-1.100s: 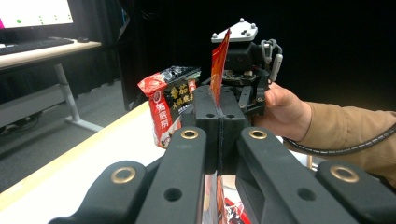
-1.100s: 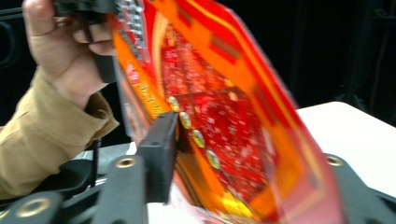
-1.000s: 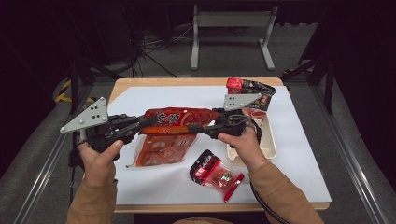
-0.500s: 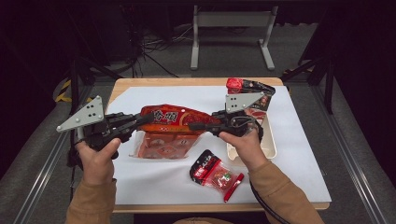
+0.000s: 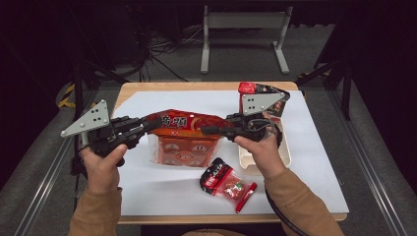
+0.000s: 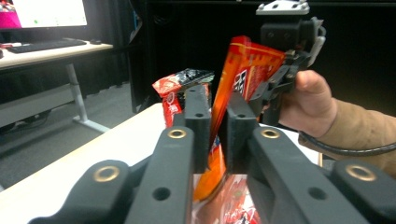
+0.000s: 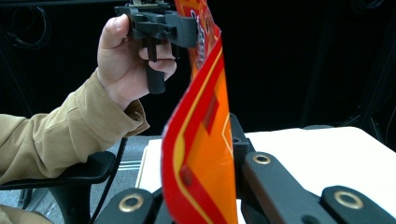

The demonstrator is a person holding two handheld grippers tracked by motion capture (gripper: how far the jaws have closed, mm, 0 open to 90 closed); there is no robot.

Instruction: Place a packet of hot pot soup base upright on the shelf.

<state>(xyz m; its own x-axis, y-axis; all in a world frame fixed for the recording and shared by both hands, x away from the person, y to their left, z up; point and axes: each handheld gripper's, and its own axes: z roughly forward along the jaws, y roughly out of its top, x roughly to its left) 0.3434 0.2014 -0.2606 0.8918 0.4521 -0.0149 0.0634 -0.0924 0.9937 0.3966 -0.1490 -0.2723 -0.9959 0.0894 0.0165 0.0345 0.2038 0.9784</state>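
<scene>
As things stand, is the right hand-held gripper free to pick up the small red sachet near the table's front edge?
Probably not yet: the right hand-held gripper is shut on the orange packet, also held by the left hand-held gripper. The small red sachet itself lies uncovered.

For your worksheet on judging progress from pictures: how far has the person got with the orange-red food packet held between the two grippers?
Done: the orange-red packet is lifted off the white sheet, and a small sachet and beige tray lie out. In hand: the left gripper and right gripper each clamp an end of its top edge. Left: it looks unopened, so pulling or tearing seems next.
</scene>
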